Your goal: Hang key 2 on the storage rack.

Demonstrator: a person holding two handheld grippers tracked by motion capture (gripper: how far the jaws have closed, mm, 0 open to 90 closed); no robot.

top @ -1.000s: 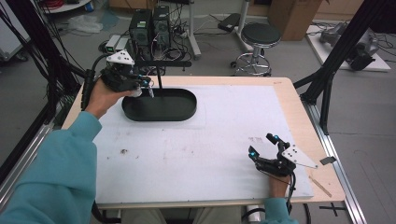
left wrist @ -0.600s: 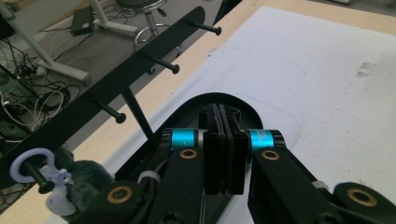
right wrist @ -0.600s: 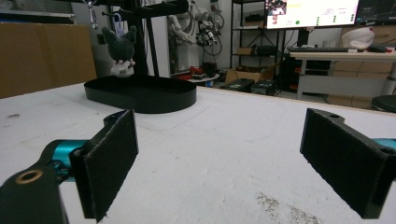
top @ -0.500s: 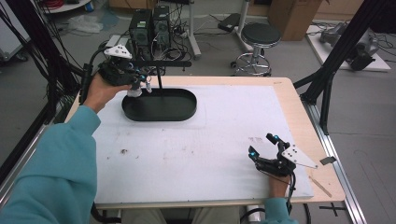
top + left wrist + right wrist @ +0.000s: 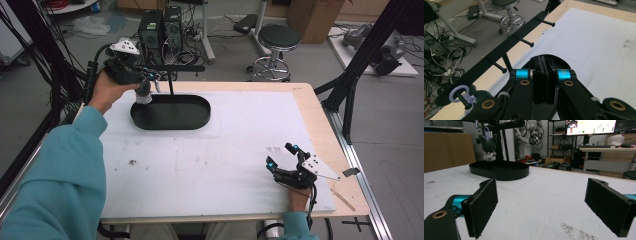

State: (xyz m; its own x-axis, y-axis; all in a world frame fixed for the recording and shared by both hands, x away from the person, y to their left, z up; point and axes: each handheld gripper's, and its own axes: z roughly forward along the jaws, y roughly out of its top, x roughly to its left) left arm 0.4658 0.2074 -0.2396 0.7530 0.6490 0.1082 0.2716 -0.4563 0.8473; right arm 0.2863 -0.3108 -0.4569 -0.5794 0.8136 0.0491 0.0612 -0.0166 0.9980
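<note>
One slip worried me most: the plush toy [image 5: 489,145] hung from the end peg [image 5: 464,101] of the black rack [image 5: 499,53] by a pale lavender ring [image 5: 456,93], and that ring sat close to the peg's free tip. The left claw [image 5: 541,62] was poised just beside it, above the near end of the black tray [image 5: 170,122]. As I judged it, a careless sweep of the hand or its trailing cable could have knocked the ring off the peg and dropped the toy into the tray, or over its rim onto the table [image 5: 225,165]. A bump against the bar could also have rocked the whole rack (its single thin upright did not look sturdy).

Its two pads were pressed flat together with nothing between them, so the left claw held nothing. From its own camera I could not quite tell whether its body brushed the toy underneath; the dark plush lay right at the edge of that picture.

Well apart, at the near right corner of the table, the right claw [image 5: 541,195] lay low on the white surface with its pads spread wide and empty, pointing across at the tray and the hanging toy.
</note>
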